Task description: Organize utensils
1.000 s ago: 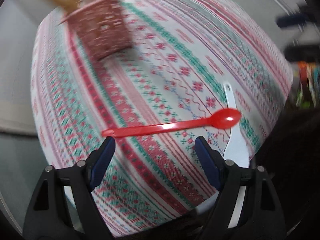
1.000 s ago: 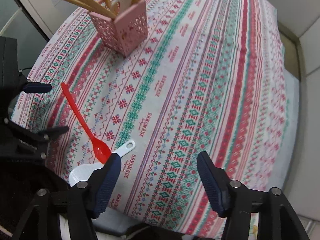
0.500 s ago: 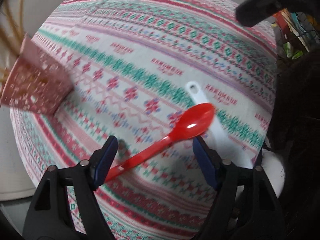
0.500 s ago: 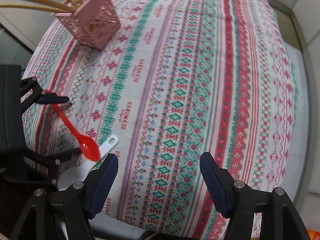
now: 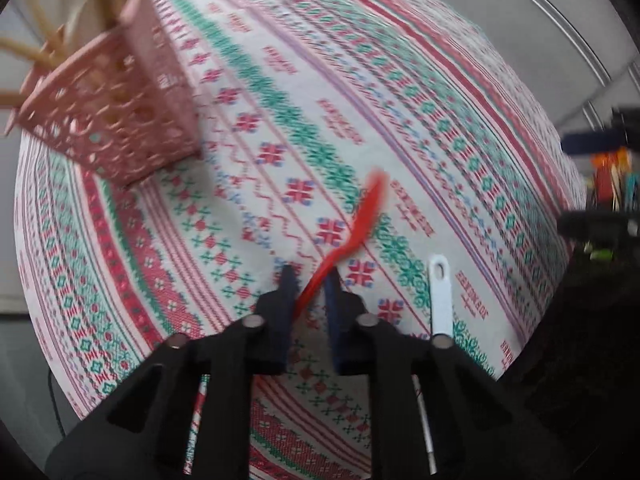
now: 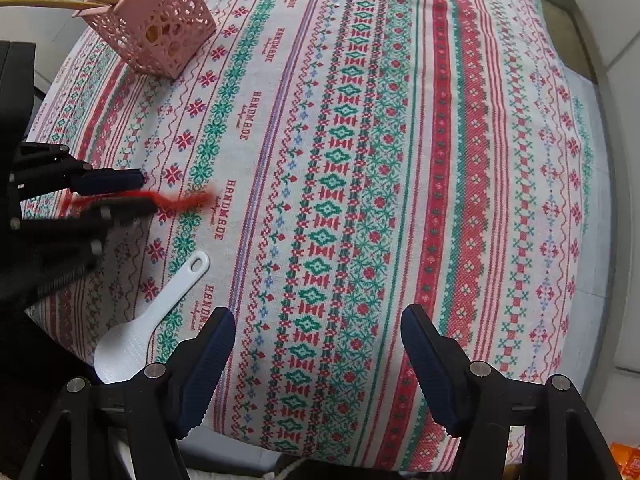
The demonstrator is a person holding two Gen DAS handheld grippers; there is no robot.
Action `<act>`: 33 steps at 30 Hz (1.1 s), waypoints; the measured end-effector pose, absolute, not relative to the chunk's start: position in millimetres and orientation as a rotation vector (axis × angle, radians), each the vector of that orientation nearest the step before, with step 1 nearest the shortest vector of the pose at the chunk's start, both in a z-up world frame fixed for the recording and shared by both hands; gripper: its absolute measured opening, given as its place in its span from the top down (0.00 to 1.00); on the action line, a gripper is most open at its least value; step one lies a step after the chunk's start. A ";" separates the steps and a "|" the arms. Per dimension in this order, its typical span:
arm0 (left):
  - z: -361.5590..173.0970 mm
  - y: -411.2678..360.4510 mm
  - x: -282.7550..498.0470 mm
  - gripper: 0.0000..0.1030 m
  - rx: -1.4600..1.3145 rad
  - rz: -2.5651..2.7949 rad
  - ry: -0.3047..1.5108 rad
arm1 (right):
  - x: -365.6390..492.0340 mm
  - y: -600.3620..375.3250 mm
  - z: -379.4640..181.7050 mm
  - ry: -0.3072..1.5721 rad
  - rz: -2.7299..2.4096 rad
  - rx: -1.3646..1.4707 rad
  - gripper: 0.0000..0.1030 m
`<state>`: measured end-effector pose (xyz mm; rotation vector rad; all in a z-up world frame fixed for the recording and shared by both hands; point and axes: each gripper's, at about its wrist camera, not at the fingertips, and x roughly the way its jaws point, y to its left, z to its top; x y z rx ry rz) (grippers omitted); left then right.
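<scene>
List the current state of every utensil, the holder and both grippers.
Red plastic spoon: clamped by its handle, bowl end blurred.
White rice paddle: lying flat on the tablecloth near the table edge, untouched.
Pink lattice holder: upright, holding wooden chopsticks.
Left gripper: shut on the red plastic spoon.
Right gripper: open, empty.

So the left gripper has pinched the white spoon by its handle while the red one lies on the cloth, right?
Not quite: the colours are swapped. In the left wrist view the left gripper is closed on the red spoon by its handle, and the white spoon lies on the cloth.
</scene>
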<state>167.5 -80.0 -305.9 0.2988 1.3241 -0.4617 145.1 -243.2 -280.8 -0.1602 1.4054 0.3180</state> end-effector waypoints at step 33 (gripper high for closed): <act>-290.4 -38.1 190.7 0.74 0.283 -0.290 1.228 | 149.0 -224.7 -300.6 1.472 0.293 -0.012 0.30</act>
